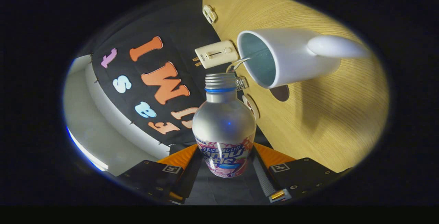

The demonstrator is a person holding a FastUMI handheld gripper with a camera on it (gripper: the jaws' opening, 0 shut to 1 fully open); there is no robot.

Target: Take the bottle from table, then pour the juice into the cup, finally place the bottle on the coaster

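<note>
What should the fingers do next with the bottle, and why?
Probably hold the tilt a little longer. The fingers grip the bottle between them, a thin stream runs from its open mouth into the white cup, so pouring looks unfinished.

The gripper is closed on the bottle, one finger pressing each side of its labelled lower body. The bottle is silver with a blue ring under its open threaded neck, and the whole view is rolled, so the wooden table stands to the right like a wall. A thin clear stream arcs from the bottle's mouth into the white cup, just beyond and right of the neck. A cream plug adapter lies just left of the cup's rim. A small white clip lies farther off, at the table's edge.
</note>
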